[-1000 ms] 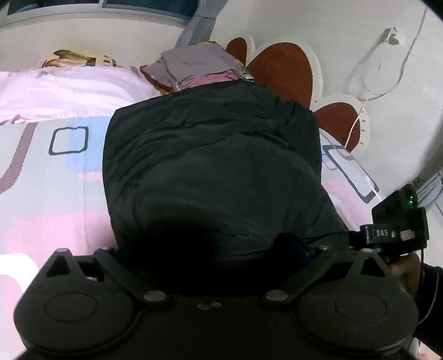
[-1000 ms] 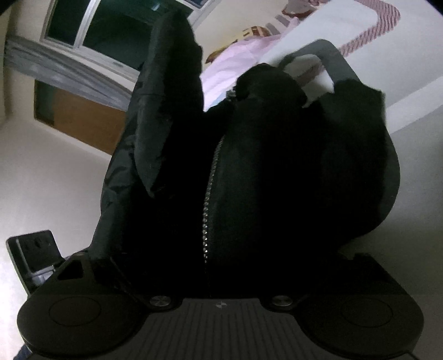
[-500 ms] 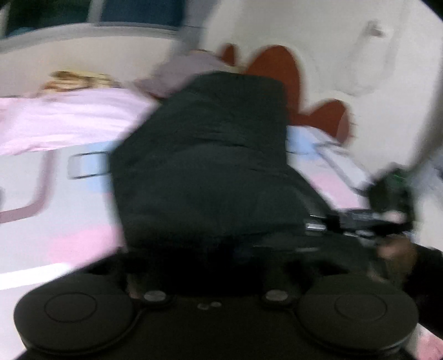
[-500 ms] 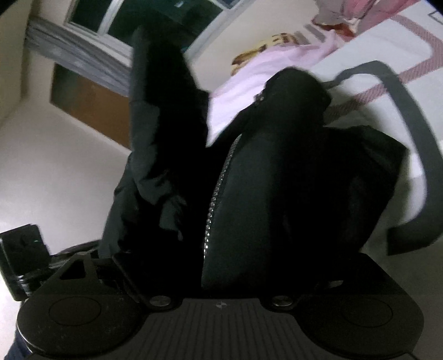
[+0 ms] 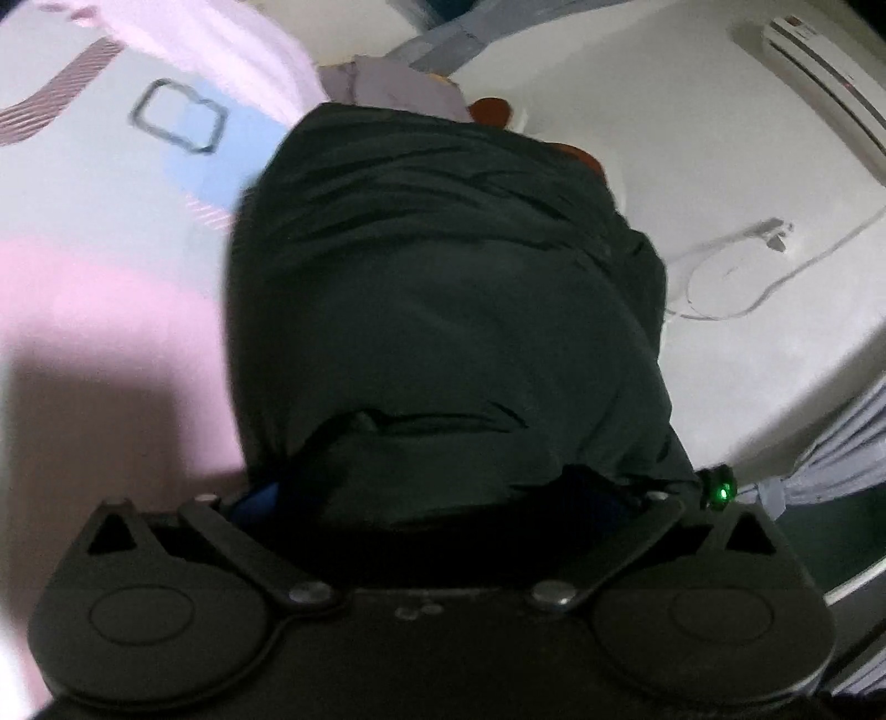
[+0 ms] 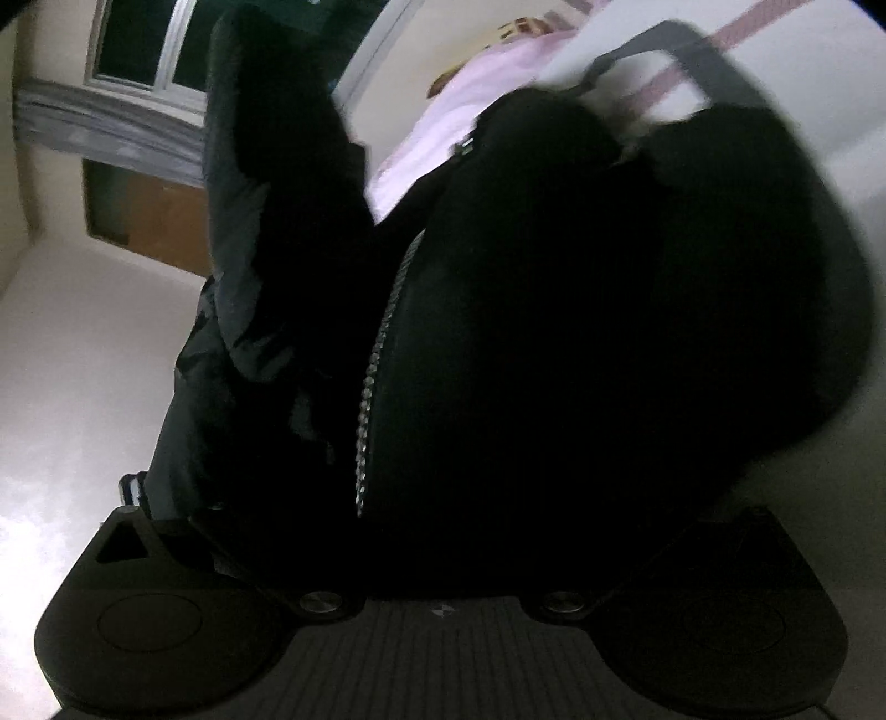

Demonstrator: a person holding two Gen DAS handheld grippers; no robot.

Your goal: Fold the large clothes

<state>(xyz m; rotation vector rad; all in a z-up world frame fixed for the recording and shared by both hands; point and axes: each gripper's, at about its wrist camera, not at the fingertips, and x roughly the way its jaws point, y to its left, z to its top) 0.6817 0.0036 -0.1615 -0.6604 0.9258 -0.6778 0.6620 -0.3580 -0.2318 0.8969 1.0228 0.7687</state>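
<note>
Black padded fabric is filling the middle of both views: a jacket [image 5: 443,310] is being stretched out over a bed.

In the left wrist view, the patterned sheet [image 5: 83,221] in pink, pale blue and white is being shown at the left, with a pink blanket [image 5: 221,50] being seen beyond it. The jacket is lying with its long axis running straight away from the left gripper [image 5: 448,498], its far end pointing at the red headboard [image 5: 493,108]. The near edge is being bunched up between the widely spread fingers, whose jaws have just been opening. The fingertips are being hidden by cloth, so whether the pads are pressing on it cannot be told. To the right, a white cable [image 5: 720,266] is being seen looping on the wall.

In the right wrist view, a window [image 6: 144,50] is being shown at the upper left. One sleeve [image 6: 266,138] is being seen standing up beside it. The zip [image 6: 376,360] is running away from the right gripper [image 6: 443,526] along the jacket's [image 6: 554,332] length. These jaws, too, have just been opening, with the jacket between them. A grip cannot be told here either, the fingertips being lost in shadow.
</note>
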